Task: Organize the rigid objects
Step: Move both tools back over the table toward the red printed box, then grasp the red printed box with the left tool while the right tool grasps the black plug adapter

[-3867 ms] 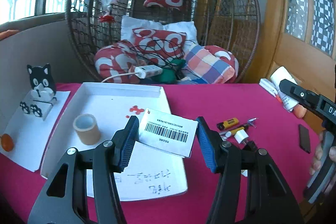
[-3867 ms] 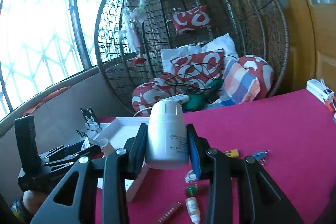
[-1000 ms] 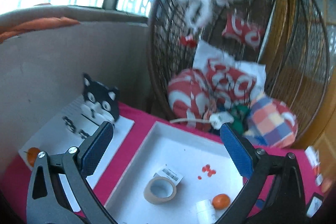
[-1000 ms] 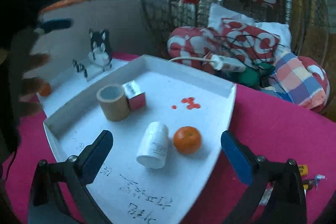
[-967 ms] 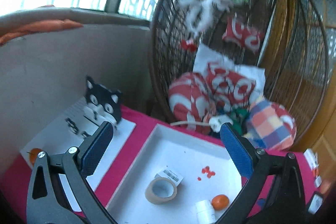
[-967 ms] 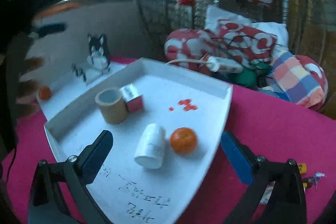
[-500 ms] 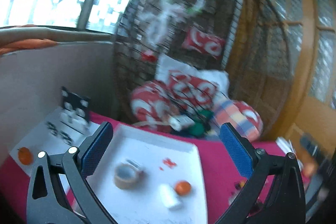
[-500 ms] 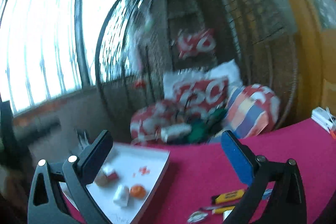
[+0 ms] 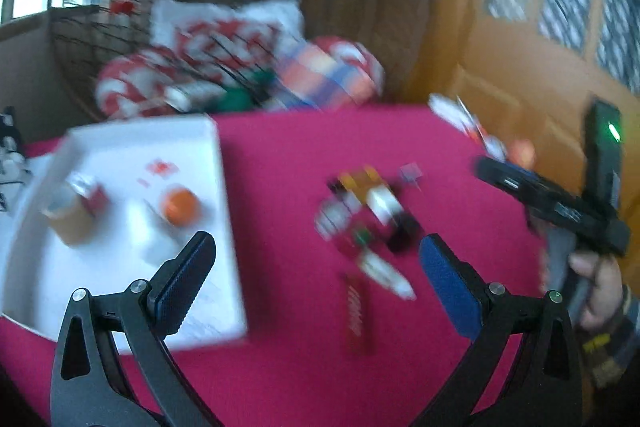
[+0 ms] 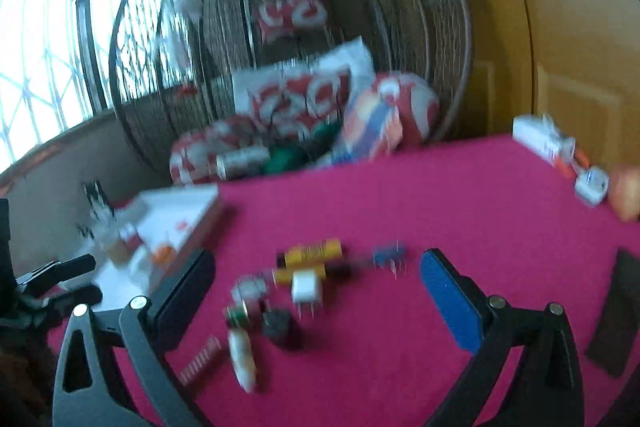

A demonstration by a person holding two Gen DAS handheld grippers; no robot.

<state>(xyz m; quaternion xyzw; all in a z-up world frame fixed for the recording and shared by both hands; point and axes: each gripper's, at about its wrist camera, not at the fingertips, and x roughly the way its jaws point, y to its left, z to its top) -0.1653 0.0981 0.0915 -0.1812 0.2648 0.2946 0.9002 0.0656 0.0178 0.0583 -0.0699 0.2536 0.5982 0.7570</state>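
Both grippers, left gripper [image 9: 316,277] and right gripper [image 10: 316,293], are held wide and empty; the right's jaws have just been narrowing slightly (nothing between them). Neighbours in the crowded small parts [image 10: 304,283] could be knocked aside.

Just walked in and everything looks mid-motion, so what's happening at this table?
A person is sorting small items into a white tray on the red cloth. The tray holds a brown tape roll, an orange fruit and a small red box. Both the left gripper and the right gripper are open and empty, aimed at the blurred pile of small loose parts lying on the cloth.
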